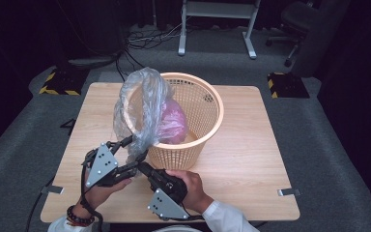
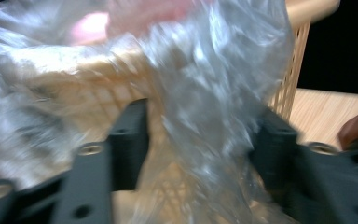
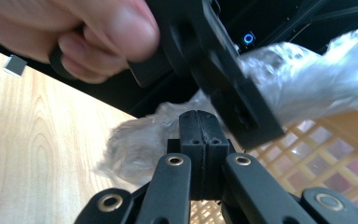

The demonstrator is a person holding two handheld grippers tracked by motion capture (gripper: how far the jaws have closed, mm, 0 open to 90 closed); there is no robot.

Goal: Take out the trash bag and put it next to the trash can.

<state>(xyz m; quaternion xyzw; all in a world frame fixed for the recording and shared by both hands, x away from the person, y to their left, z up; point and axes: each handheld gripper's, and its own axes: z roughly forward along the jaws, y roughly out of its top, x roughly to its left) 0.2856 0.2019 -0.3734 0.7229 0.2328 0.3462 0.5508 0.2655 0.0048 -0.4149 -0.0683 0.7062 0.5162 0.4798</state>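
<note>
A tan plastic basket stands on the wooden table. A clear plastic bag hangs over its left rim, and something pink lies inside. My left gripper is at the bag's lower end. Seen from the left gripper view, my left gripper is open, with loose bag film hanging between the jaws in front of the basket wall. My right gripper comes in just below. My right gripper has its pads together, pinching the bag's crumpled end.
The basket wall stands just behind both grippers. The other gripper's jaw and a hand are close above my right gripper. Beyond the table are a white desk frame, an office chair and floor cables.
</note>
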